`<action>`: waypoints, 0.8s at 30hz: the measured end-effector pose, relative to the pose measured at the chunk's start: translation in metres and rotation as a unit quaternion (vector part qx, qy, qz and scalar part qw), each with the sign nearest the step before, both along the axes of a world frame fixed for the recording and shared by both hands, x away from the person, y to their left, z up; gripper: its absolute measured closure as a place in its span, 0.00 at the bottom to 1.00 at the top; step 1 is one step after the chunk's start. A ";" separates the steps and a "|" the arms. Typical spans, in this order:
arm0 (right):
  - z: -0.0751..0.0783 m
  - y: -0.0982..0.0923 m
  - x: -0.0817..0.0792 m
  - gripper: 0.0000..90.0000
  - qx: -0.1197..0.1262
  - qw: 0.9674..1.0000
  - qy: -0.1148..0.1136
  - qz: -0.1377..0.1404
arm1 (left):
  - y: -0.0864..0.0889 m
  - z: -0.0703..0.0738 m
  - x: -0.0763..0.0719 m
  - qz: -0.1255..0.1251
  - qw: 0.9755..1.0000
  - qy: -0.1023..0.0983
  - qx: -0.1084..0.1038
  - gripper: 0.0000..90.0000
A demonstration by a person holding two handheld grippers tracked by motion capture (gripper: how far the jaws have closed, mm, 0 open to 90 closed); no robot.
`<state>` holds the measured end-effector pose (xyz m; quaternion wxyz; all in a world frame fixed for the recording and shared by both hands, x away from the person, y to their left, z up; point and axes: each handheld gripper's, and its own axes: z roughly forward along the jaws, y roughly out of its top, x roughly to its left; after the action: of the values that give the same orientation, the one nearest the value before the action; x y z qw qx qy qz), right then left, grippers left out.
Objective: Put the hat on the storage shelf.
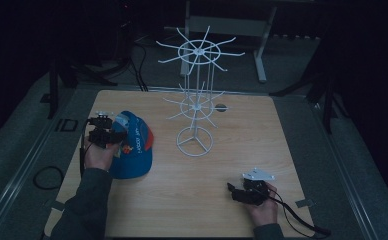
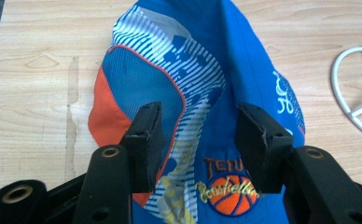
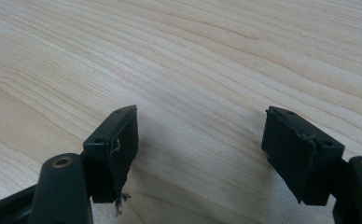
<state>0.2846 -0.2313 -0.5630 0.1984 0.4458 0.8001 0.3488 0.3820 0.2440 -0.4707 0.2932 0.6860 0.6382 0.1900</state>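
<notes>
A blue baseball cap [image 1: 134, 150] with orange panels, white stripes and a basketball patch lies on the left part of the wooden table [image 1: 232, 150]. My left gripper [image 1: 120, 135] hovers at the cap's left side, held in a hand. In the left gripper view the cap [image 2: 170, 70] lies under and between the two black jaws. The left gripper [image 2: 198, 112] is open, its pads apart from the fabric. My right gripper [image 1: 233, 191] rests near the front right of the table. It is open [image 3: 200, 121] over bare wood, with nothing between its fingers.
A white wire display stand [image 1: 196, 100] with two tiers of spoke hooks rises from a ring base at the table's middle. Part of that ring base [image 2: 351, 93] lies right of the cap. A cable [image 1: 297, 220] trails from the right gripper toward the front edge.
</notes>
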 end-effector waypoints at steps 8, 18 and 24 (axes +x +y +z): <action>0.000 0.000 0.000 0.30 0.000 1.000 0.000 0.000 | -0.005 0.007 0.009 0.000 1.000 -0.002 -0.015 0.53; 0.000 0.000 0.000 0.30 0.000 1.000 0.000 0.000 | -0.007 0.007 0.024 0.013 1.000 0.004 -0.017 0.47; 0.000 0.000 0.000 0.30 0.000 1.000 0.000 0.000 | -0.011 0.009 0.034 0.013 1.000 0.001 -0.010 0.45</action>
<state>0.2846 -0.2312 -0.5630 0.1984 0.4458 0.8001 0.3488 0.4159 0.2332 -0.4618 0.2972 0.6745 0.6494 0.1870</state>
